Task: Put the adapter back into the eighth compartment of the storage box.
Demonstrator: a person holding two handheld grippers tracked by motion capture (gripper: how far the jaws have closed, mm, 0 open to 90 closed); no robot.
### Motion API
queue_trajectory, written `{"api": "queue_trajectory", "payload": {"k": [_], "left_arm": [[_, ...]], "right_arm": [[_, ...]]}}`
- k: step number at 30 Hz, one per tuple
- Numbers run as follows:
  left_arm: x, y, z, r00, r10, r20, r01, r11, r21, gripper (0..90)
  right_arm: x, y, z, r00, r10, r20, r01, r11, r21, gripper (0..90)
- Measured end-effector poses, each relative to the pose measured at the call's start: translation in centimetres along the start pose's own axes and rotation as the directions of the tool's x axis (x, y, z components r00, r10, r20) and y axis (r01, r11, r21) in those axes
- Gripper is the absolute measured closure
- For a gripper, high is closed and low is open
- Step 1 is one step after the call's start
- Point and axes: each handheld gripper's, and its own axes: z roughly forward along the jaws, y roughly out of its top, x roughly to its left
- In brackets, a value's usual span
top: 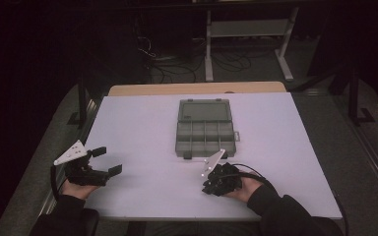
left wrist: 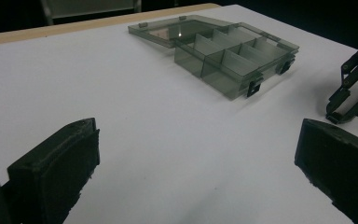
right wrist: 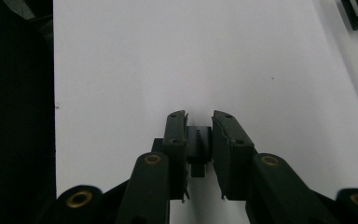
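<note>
The right gripper point(right wrist: 199, 122) pinches a small black part point(right wrist: 199, 144) between its jaws, which are drawn close on either side of it; the part looks like a little rectangular block or clip, though its exact kind is hard to tell. In the high view that gripper point(top: 220, 181) sits near the person, just short of the near edge of the open compartment box point(top: 204, 129), which lies in the middle of the white table point(top: 138, 123) with its lid folded back toward the far side. The left gripper point(top: 106, 161) rests at the near left of the table, well apart from the box, its jaws spread wide and holding nothing. The step in hand appears to be carrying the black part toward the box in order to drop it into one of the divided cells, which look empty from the left gripper view point(left wrist: 228, 58). The next move would call for lifting the right gripper up and forward over the near wall, lining the part up above a chosen cell, and only then parting the jaws.
</note>
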Motion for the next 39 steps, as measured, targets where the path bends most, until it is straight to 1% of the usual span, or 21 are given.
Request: {"api": "queue_trajectory", "payload": {"k": [7, 13, 19, 27, 39], "left_arm": [[0.0, 0.0, 0.0, 1.0, 0.0, 0.0, 0.0, 1.0, -0.001, 0.0], [0.0, 0.0, 0.0, 1.0, -0.001, 0.0, 0.001, 1.0, -0.002, 0.0], [0.0, 0.0, 0.0, 1.0, 0.0, 0.001, 0.0, 1.0, -0.001, 0.0], [0.0, 0.0, 0.0, 1.0, 0.0, 0.001, 0.0, 1.0, -0.002, 0.0], [0.0, 0.0, 0.0, 1.0, -0.001, 0.002, 0.001, 1.0, -0.002, 0.0]], "right_arm": [[0.0, 0.1, 0.0, 1.0, 0.003, 0.007, -0.003, 1.0, 0.0, 74.7], [-0.1, 0.2, -0.3, 0.9999, 0.012, 0.006, -0.012, 1.0, -0.02, 74.7], [-0.3, 0.3, -0.9, 0.9998, 0.014, 0.012, -0.014, 0.999, -0.05, 74.9], [-0.6, 0.3, -1.9, 0.9993, 0.033, 0.019, -0.032, 0.996, -0.086, 74.9], [-1.1, 0.4, -3.0, 0.9986, 0.041, 0.032, -0.037, 0.992, -0.118, 74.9]]}}
